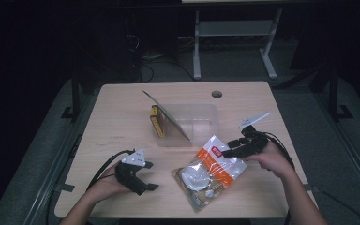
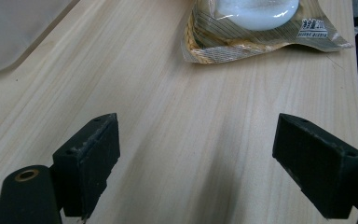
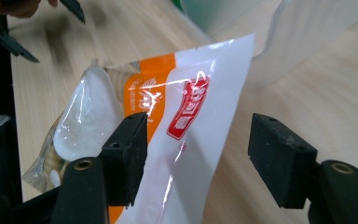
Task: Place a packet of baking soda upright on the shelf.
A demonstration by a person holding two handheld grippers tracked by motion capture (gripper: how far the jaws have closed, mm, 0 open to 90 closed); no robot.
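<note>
Right tongs [image 3: 198,156] gape level around the snack bag [image 3: 186,107], not pressing.

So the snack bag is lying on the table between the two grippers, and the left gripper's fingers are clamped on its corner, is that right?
Not quite. The left gripper is open over bare table, apart from the snack bag; the left gripper view shows its fingers spread with only wood between them. The bag does lie on the table between the two grippers.
</note>
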